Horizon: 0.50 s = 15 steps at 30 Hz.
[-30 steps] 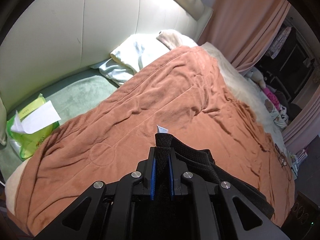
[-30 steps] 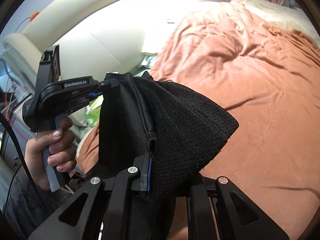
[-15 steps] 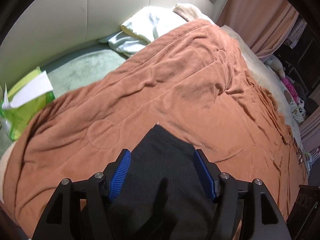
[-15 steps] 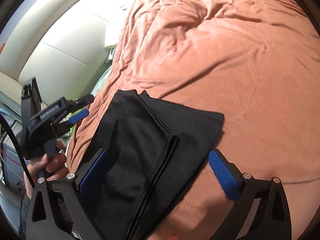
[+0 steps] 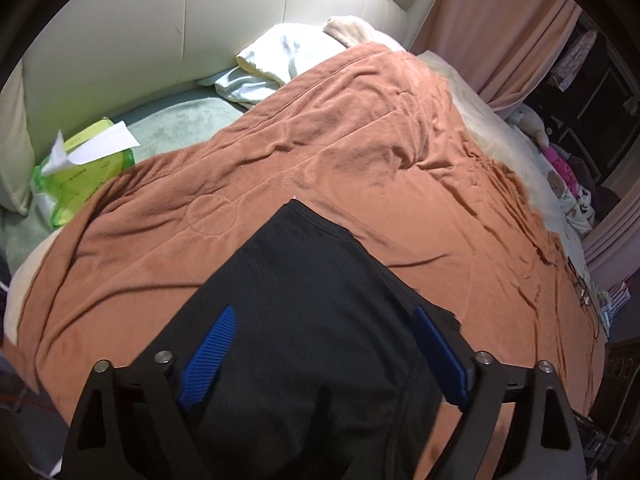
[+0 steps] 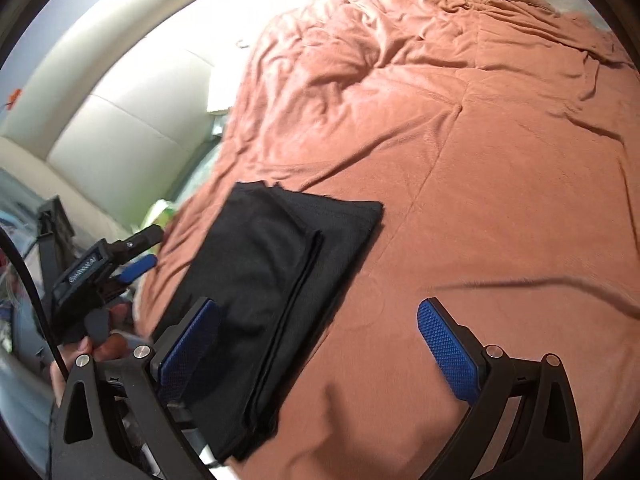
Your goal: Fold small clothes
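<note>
A folded black garment lies flat on the rust-brown bedspread. My left gripper is open just above its near part, blue pads on either side, holding nothing. In the right wrist view the garment lies as a layered rectangle at lower left on the bedspread. My right gripper is open and empty, its left pad over the garment's near edge and its right pad over bare bedspread. The left gripper shows there too, open, beside the garment's left side.
A green tissue pack lies on a pale green sheet at left. White pillows rest against the cream padded headboard. Pink curtains and cluttered items stand at the right.
One second ago both grippers were shut on the black garment and held it up. They lowered it onto the bedspread, opened, and have now drawn back from it.
</note>
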### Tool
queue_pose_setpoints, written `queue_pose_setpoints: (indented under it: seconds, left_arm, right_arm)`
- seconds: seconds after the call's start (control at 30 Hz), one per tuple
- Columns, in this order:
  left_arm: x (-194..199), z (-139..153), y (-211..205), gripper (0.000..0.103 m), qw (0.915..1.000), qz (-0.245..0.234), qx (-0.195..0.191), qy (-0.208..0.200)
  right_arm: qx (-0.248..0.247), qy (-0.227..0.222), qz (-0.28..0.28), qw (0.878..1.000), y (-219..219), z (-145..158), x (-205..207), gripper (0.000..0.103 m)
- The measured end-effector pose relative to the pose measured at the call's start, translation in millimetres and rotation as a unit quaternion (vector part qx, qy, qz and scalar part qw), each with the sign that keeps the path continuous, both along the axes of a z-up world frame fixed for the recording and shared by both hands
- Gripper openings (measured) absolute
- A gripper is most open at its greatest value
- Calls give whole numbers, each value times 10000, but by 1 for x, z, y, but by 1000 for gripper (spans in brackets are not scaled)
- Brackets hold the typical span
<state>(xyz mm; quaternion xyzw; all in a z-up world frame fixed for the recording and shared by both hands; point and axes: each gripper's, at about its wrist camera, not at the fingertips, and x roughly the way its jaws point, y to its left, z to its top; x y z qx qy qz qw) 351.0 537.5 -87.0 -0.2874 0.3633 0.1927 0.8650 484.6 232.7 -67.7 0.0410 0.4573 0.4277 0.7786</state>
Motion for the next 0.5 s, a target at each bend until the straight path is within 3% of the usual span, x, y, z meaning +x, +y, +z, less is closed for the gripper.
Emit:
queue_pose_setpoints:
  seconds: [0.13, 0.33, 0.5]
  left_arm:
    - [-23, 18, -27, 100, 9997, 88, 202, -100]
    - [-50, 34, -66, 101, 9994, 17, 319, -135]
    - [-74, 56, -111, 102, 9980, -40, 606, -197]
  right_arm:
    - [150, -102, 78, 9998, -36, 22, -16, 100]
    - [133, -267, 23, 9996, -88, 44, -37, 100]
    - [-180, -701, 96, 9973, -120, 65, -62, 100]
